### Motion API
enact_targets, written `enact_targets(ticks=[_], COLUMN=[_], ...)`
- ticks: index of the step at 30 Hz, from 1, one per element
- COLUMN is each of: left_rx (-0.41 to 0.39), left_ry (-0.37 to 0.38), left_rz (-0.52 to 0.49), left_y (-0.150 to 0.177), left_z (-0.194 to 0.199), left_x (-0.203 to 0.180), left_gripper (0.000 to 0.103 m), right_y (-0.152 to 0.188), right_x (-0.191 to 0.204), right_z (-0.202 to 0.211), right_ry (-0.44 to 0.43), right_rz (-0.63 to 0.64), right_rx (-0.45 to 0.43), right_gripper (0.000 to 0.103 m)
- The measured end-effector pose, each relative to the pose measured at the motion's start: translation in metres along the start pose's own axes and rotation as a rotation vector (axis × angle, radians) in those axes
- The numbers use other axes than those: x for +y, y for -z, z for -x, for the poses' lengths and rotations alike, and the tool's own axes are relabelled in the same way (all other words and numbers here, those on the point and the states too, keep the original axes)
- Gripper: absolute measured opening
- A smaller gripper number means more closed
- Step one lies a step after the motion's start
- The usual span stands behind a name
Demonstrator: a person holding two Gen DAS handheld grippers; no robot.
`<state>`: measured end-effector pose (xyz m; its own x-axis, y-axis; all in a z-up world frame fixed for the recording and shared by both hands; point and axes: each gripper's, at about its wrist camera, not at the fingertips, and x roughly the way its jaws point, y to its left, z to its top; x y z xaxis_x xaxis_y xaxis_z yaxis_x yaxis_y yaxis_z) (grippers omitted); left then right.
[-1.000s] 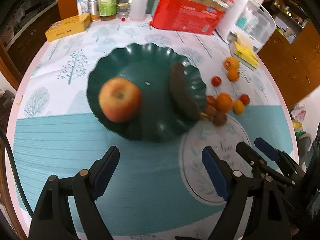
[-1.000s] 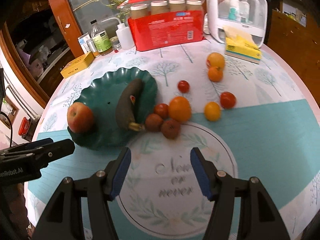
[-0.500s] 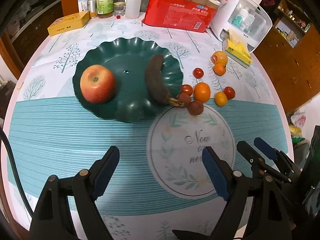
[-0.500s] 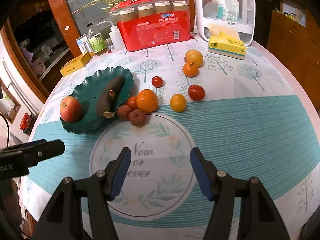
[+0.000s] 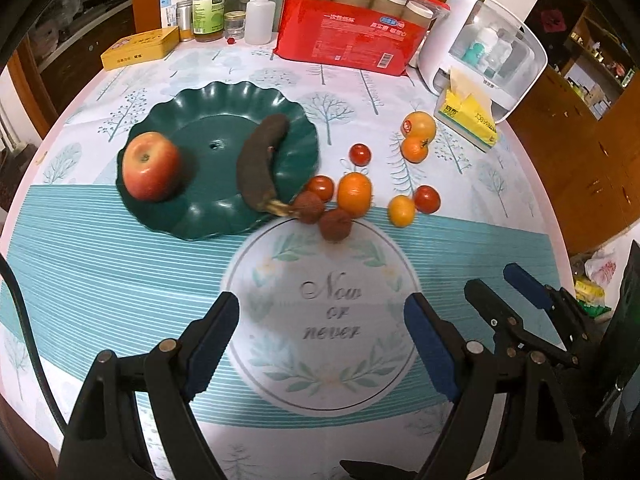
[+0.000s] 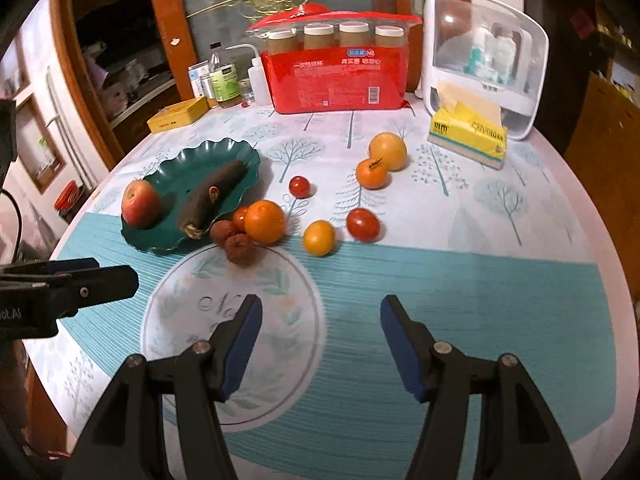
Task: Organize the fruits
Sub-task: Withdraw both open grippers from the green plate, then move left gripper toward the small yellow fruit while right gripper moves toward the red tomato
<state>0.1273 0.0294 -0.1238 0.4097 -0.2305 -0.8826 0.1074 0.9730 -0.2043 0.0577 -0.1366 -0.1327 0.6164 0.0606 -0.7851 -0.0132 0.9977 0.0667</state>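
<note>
A dark green scalloped plate holds a red apple and a blackened banana. Beside the plate's right rim lie an orange, two brown lychees, several small tomatoes, and farther back two larger orange fruits. My left gripper hovers open over the round printed mat, empty. My right gripper is open and empty too, nearer the table's front edge.
Along the back stand a red pack of jars, a white case, a yellow tissue pack, bottles and a yellow tin. The right gripper's fingers show at the left view's lower right.
Both grippers have pulled back from the plate toward the table's near edge, so the fruit looks smaller and farther. Their jaws kept the same width. No fruit moved.
</note>
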Motion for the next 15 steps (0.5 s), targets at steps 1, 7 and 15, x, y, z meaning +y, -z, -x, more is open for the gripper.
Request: enact_targets(ticks=[1,7,15], left_rx=[0.000,0.001,0.023], left_ry=[-0.001,0.023,0.026], left_rz=[0.002,0.030,0.069], left_y=[-0.001,-0.007,-0.026], left_z=[-0.001,-0.012,-0.035], left_x=[-0.003,-0.027,-0.051], left_gripper=[0.084,0.084,0.084], right_y=[-0.002,-0.013,-0.027], right_x=[-0.005,-0.026,-0.044], right_z=[0.000,-0.002,-0.009], right_ry=[-0.002,-0.026,-0.057], right_rz=[0.022,0.124,0.267], right_rx=[-0.005,-0.046,-0.114], right_gripper=[0.062,0.062,0.062])
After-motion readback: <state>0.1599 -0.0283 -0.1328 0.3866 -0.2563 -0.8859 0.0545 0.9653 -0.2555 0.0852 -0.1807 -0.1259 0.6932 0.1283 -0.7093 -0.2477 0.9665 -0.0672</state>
